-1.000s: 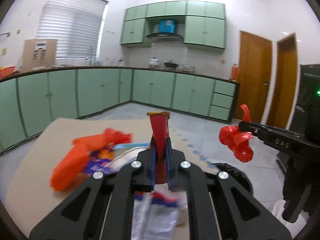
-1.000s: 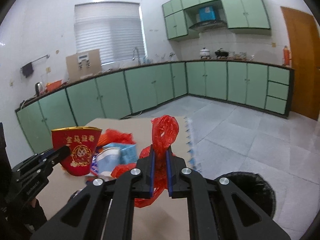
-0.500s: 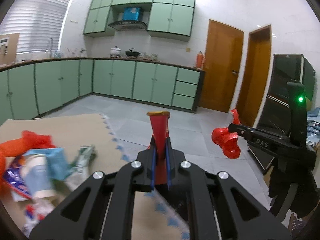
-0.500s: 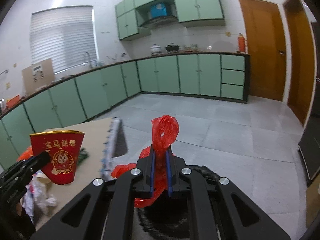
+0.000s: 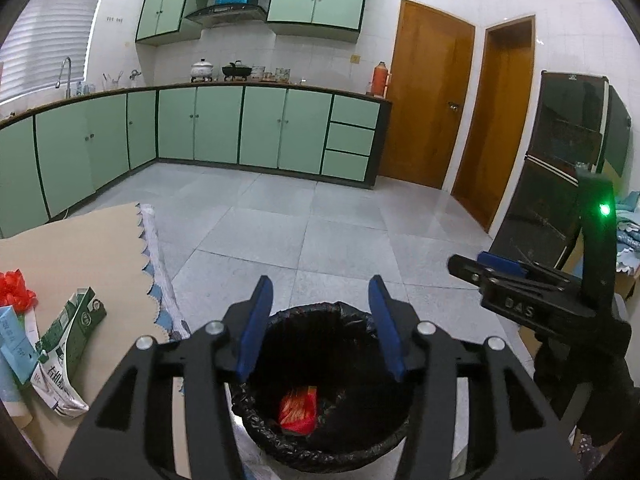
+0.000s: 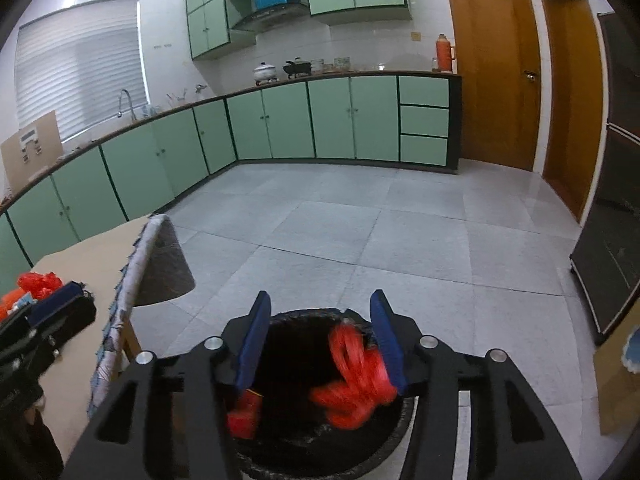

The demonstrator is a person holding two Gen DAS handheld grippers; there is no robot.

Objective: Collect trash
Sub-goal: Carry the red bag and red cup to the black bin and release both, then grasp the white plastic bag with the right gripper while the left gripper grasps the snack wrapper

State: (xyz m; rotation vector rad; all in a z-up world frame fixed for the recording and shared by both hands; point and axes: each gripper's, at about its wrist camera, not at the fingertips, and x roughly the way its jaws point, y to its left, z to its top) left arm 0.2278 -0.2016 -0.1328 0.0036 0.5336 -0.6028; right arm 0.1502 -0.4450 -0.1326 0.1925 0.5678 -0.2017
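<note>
Trash bin lined with a black bag fills the bottom of the left wrist view, directly beneath the left tool, whose blue-padded jaws are opening with nothing pinched between them; a red paper cup lies at the bottom of the bin. To the left, on the tan surface, sit a green-and-white carton and a bit of red plastic. The right tool reaches in from the right edge, above the bin's far side. In the right wrist view, the right tool hangs over the same bin, its jaws opening; a blurred red plastic bag is beside the right-hand pad, and whether it touches the pad I cannot tell. The left tool shows at the left edge
</note>
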